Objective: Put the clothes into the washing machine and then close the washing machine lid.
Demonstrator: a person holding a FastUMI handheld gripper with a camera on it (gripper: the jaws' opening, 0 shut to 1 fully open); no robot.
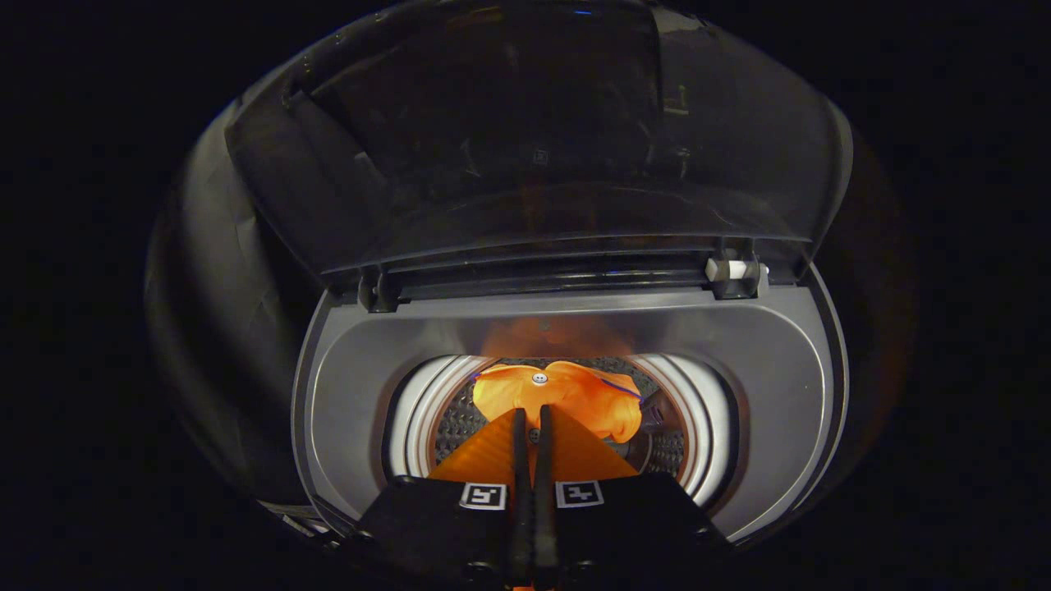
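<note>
My tool (532,427) pointed straight down into the open drum of the grey top-loading washing machine (353,394), its two fingers drawn together with barely a slit between them. I could not tell whether any cloth was pinched there. One crumpled orange garment (566,394) lay in the drum just beyond the fingertips, its longer side running across the drum, from left to right. A single small white button showed on top of it, and a thin blue line ran along its right part. The one dark, see-through lid (525,148) stood raised behind the opening on two hinges. My fingers hid the garment's near edge, and the drum floor was too dim to make out.
</note>
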